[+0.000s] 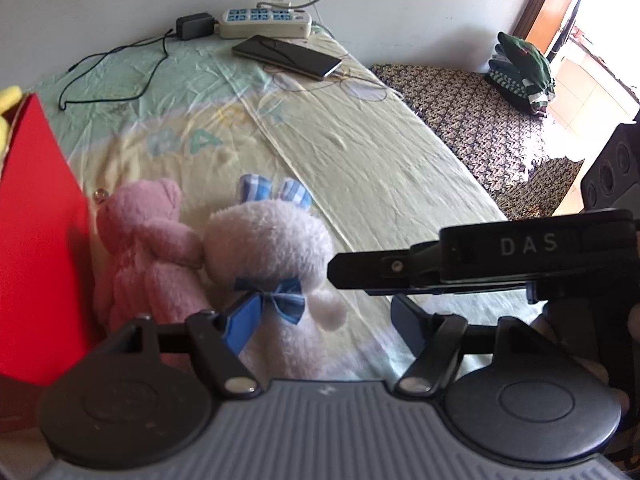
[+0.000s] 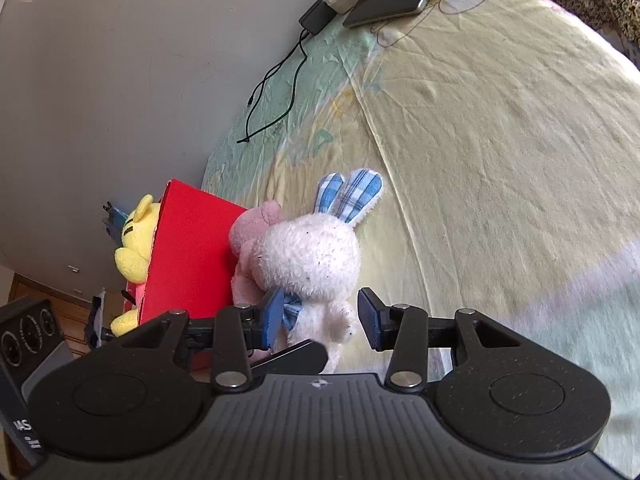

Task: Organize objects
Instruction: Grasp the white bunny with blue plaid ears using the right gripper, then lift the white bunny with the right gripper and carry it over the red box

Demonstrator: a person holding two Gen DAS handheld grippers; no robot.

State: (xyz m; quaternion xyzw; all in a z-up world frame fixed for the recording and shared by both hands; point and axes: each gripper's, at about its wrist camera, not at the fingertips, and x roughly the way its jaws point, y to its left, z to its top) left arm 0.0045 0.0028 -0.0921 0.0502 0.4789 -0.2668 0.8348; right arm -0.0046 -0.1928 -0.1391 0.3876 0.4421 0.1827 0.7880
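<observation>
The red box (image 2: pixel 188 256) and pink bear (image 2: pixel 250 240) crowd the white rabbit's (image 2: pixel 312 260) left; bedsheet (image 2: pixel 500 160) rightward lies open.

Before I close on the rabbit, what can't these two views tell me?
- Red box interior: both views, its own wall hides it.
- Pink bear: right wrist view, mostly behind the white rabbit.
- Yellow plush lower body: behind the box.
- Rabbit's face: turned away in both views.

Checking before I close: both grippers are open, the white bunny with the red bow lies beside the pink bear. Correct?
Not quite: the white bunny's bow is blue checked, as the right wrist view shows. It does lie beside the pink bear.
</observation>
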